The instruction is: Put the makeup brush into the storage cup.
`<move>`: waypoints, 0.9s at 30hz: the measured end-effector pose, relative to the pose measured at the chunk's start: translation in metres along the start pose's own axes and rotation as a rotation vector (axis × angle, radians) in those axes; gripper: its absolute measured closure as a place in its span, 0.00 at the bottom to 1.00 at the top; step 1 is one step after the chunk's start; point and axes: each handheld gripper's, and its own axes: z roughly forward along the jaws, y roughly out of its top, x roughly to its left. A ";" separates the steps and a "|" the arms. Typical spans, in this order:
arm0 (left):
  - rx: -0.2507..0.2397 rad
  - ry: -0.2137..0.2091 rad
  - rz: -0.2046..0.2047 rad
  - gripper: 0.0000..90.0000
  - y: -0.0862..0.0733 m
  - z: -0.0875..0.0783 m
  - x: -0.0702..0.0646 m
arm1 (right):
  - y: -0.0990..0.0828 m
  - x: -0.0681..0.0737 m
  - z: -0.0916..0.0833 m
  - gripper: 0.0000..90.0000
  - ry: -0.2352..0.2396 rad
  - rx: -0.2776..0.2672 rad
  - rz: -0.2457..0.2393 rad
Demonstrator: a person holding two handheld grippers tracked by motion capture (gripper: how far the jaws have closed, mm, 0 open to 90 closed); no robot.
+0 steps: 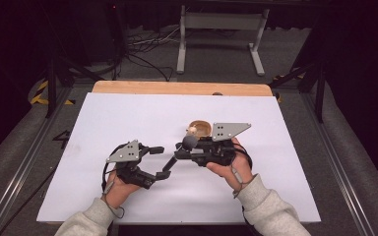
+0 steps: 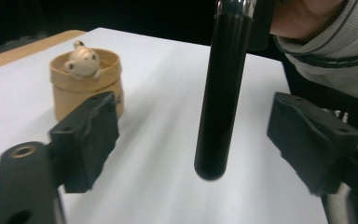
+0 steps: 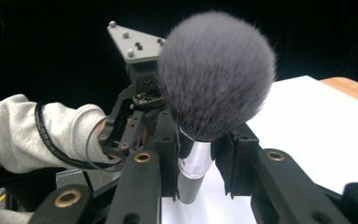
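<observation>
Right gripper view up close, right tongs clamped on the brush at its silver ferrule, bristles up, left tongs wide either side of its black handle, pads clear, above the white table, wooden cup nearby

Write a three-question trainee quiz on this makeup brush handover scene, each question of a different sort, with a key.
1. True or false: the right hand-held gripper is shut on the silver ferrule of the fluffy grey makeup brush with a black handle.
2. Multiple choice: the left hand-held gripper has its jaws (a) clamped on the handle, (b) open on either side of the handle, (c) shut on nothing.
3. Fill in: the small cream animal figurine sits in the round tan ____ cup.

Key: 1 true; 2 b; 3 wooden.
</observation>
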 end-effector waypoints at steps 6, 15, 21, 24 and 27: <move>-0.017 0.043 0.008 0.06 -0.001 -0.006 0.000 | 0.010 -0.003 -0.005 0.79 -0.039 0.003 -0.016; -0.032 0.076 -0.016 0.02 -0.005 -0.020 0.002 | 0.022 -0.012 -0.014 0.79 -0.116 0.007 -0.015; -0.040 0.102 -0.033 0.00 -0.009 -0.031 0.006 | 0.029 -0.018 -0.019 0.79 -0.175 0.005 -0.022; -0.041 0.123 -0.023 0.00 -0.010 -0.038 0.007 | 0.031 -0.022 -0.022 0.79 -0.212 0.009 -0.019; -0.054 0.139 -0.030 0.00 -0.012 -0.044 0.007 | 0.033 -0.027 -0.024 0.79 -0.249 0.012 -0.024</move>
